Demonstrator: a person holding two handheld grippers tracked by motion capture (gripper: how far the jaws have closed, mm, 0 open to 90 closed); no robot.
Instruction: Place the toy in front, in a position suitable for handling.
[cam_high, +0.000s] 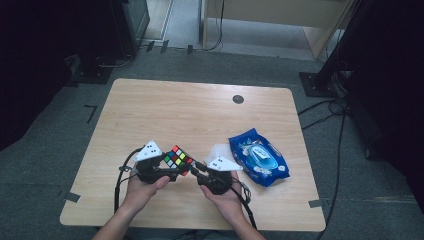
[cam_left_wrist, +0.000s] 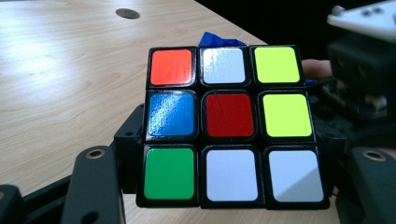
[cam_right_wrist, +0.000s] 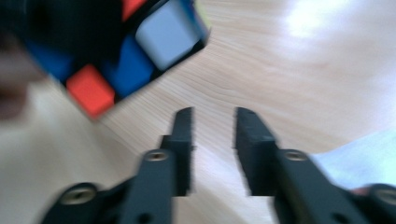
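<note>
A scrambled Rubik's cube (cam_high: 179, 159) is held just above the wooden table (cam_high: 200, 110) near its front edge. My left gripper (cam_high: 174, 169) is shut on it, one jaw on each side. In the left gripper view the cube (cam_left_wrist: 231, 126) faces me with a red centre and a green square at the lower left. My right gripper (cam_high: 198, 171) sits just right of the cube, its jaws pointing toward it. In the blurred right gripper view the cube (cam_right_wrist: 140, 46) hangs at the upper left, and my right gripper (cam_right_wrist: 212, 126) is open with only bare table between its jaws.
A blue pack of wet wipes (cam_high: 257, 156) lies to the right of the hands, with a white tissue (cam_high: 217, 150) beside it. A dark round spot (cam_high: 238, 99) marks the far side of the table. Cables and dark stands ring the table on the floor.
</note>
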